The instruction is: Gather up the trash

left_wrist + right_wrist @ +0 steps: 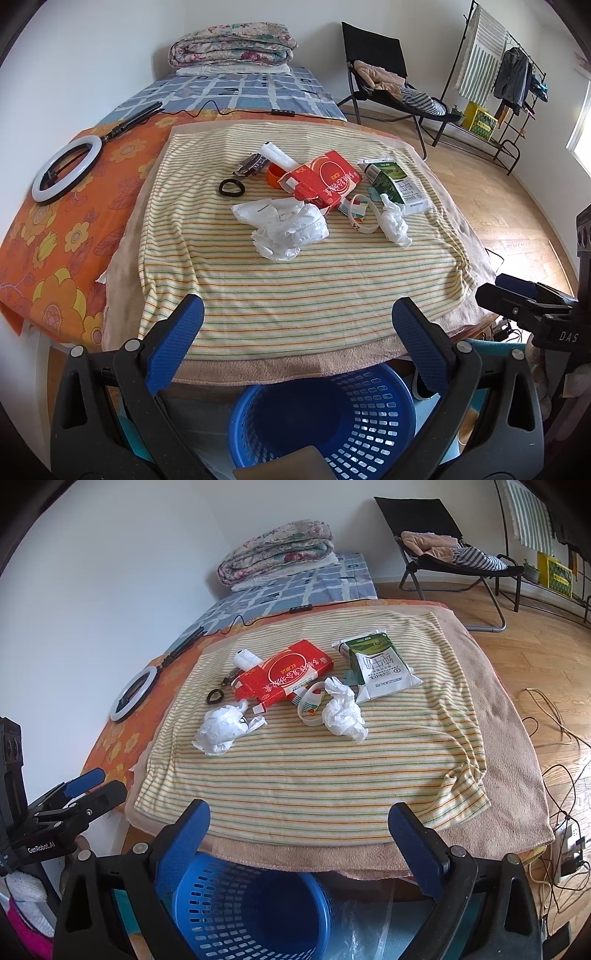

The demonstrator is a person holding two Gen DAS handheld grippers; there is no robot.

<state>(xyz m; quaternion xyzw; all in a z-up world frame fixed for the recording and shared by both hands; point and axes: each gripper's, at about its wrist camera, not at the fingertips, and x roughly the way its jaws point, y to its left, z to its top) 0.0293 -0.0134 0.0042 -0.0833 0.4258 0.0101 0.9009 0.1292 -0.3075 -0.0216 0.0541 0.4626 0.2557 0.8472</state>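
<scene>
Left wrist view: the left tool (297, 314) is held spread and empty, trash ahead of it on the striped cloth (295, 280), the blue basket (325, 421) below. The right tool (299, 819) is likewise spread, a crumpled tissue (343, 710) ahead.

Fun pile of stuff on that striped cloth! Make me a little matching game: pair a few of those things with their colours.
Things:
1. flat box
2. basket below the table edge
3. crumpled bag
4. hair tie

Colours:
a. white
b. black
c. red
d. blue

Pairs: 1-c, 2-d, 3-a, 4-b
</scene>
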